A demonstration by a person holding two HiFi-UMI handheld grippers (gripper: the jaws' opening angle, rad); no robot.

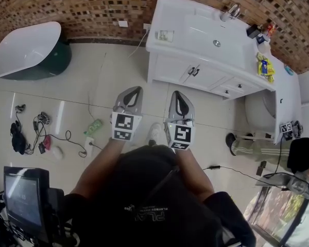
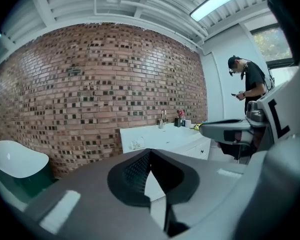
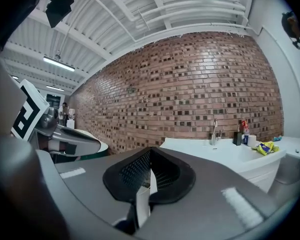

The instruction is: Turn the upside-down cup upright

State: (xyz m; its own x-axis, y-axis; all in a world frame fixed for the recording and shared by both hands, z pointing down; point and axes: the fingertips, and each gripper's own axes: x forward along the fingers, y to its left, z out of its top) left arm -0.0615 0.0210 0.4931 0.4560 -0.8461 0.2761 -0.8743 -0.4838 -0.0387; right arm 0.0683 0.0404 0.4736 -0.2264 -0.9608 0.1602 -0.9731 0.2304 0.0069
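A small clear cup (image 1: 165,35) stands on the left end of the white vanity top (image 1: 195,22), far ahead of both grippers; in the left gripper view the cup (image 2: 136,144) shows just above the jaws. I cannot tell which way up it is. My left gripper (image 1: 136,90) and right gripper (image 1: 178,95) are held side by side over the tiled floor, pointing toward the vanity. Both are shut with nothing between the jaws, as the left gripper (image 2: 150,152) and right gripper (image 3: 150,152) show in their own views.
The vanity holds a sink with a faucet (image 1: 230,12), small bottles (image 1: 261,31) and a yellow item (image 1: 265,67). A white bathtub (image 1: 23,48) stands at the left and a toilet (image 1: 260,109) at the right. Cables and chargers (image 1: 38,135) lie on the floor. A person (image 2: 249,84) stands at the right.
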